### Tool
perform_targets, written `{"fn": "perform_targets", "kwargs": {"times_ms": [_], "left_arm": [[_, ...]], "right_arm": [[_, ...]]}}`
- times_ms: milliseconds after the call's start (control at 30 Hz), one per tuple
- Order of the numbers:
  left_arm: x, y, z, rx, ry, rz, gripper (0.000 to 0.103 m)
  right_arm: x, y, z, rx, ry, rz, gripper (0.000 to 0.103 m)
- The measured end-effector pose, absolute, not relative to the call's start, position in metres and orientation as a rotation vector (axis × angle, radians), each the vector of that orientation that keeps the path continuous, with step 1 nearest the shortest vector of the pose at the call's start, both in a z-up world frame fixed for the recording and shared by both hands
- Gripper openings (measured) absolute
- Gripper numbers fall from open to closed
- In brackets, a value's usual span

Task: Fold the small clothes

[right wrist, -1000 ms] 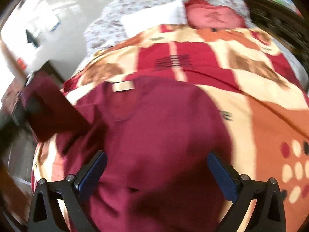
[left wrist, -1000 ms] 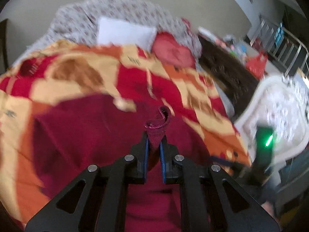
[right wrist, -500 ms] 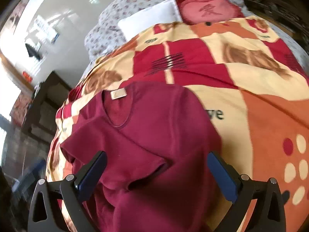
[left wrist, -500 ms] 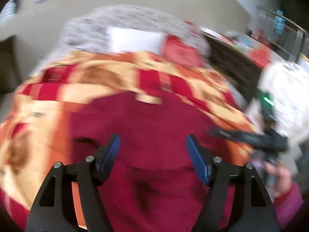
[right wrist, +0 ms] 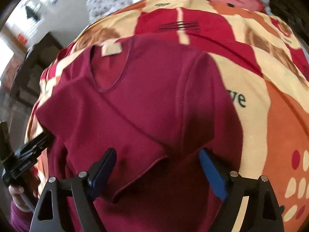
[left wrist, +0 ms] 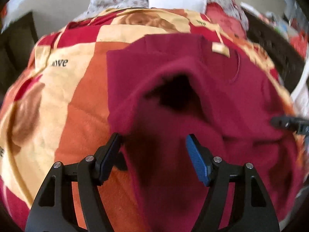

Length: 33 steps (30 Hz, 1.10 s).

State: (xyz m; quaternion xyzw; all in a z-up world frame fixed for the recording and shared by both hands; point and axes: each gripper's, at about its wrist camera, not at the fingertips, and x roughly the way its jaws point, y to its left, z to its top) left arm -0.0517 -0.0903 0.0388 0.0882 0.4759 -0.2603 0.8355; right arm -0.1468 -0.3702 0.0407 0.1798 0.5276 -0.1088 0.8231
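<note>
Maroon V-neck tee (right wrist: 146, 104) flat on patchwork blanket (left wrist: 81, 89) w/ one sleeve folded in; left tool (left wrist: 152, 150) & right tool (right wrist: 157, 166) both released, hovering over it.

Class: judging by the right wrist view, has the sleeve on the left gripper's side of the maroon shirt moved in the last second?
Yes. That sleeve has been folded inward over the maroon shirt, toward its neck label.

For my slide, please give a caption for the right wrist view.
Open right hand-held gripper above a dark red shirt spread on a patterned blanket.
</note>
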Motion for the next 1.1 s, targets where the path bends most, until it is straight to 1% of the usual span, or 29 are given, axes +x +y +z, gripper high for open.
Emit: {"fn": "perform_targets", "kwargs": {"times_ms": [67, 133, 167, 200, 233, 267, 300, 500, 667, 767, 833, 867, 933, 1033, 1100], "left_arm": [[-0.051, -0.088, 0.031, 0.174, 1.037, -0.568, 0.07], [-0.049, -0.084, 0.03, 0.132, 1.06, -0.561, 0.07], [-0.049, -0.082, 0.033, 0.112, 1.061, -0.56, 0.07], [-0.05, -0.08, 0.037, 0.084, 1.054, -0.564, 0.07], [-0.052, -0.075, 0.043, 0.057, 1.042, -0.567, 0.07], [-0.054, -0.069, 0.05, 0.037, 1.026, -0.569, 0.07], [-0.055, -0.066, 0.056, 0.025, 1.011, -0.568, 0.07], [-0.054, -0.052, 0.084, -0.033, 0.926, -0.536, 0.07], [-0.045, -0.048, 0.085, -0.077, 0.926, -0.513, 0.07], [-0.044, -0.058, 0.076, -0.074, 0.948, -0.515, 0.07], [-0.045, -0.067, 0.071, -0.037, 0.958, -0.512, 0.07], [-0.046, -0.071, 0.069, -0.02, 0.961, -0.515, 0.07], [-0.044, -0.075, 0.065, -0.008, 0.965, -0.506, 0.07], [-0.038, -0.077, 0.059, -0.013, 0.972, -0.498, 0.07], [-0.033, -0.08, 0.055, -0.017, 0.981, -0.487, 0.07]], "right_arm": [[-0.148, -0.366, 0.038, 0.335, 1.12, -0.218, 0.081], [-0.152, -0.365, 0.036, 0.32, 1.096, -0.215, 0.068], [-0.154, -0.364, 0.038, 0.307, 1.076, -0.219, 0.056], [-0.156, -0.365, 0.041, 0.299, 1.059, -0.225, 0.037], [-0.16, -0.366, 0.046, 0.295, 1.035, -0.242, 0.027], [-0.164, -0.37, 0.052, 0.305, 1.003, -0.235, 0.009], [-0.167, -0.372, 0.058, 0.316, 0.978, -0.217, 0.007], [-0.168, -0.368, 0.089, 0.2, 0.9, -0.241, 0.006], [-0.16, -0.379, 0.116, 0.051, 0.799, -0.399, 0.006], [-0.142, -0.403, 0.101, 0.137, 0.822, -0.421, 0.006], [-0.132, -0.421, 0.085, 0.232, 0.922, -0.422, 0.006], [-0.135, -0.427, 0.085, 0.292, 0.923, -0.409, 0.006], [-0.148, -0.43, 0.095, 0.366, 0.85, -0.391, 0.009], [-0.158, -0.417, 0.104, 0.315, 0.821, -0.373, 0.01], [-0.156, -0.405, 0.099, 0.298, 0.836, -0.338, 0.01]]}}
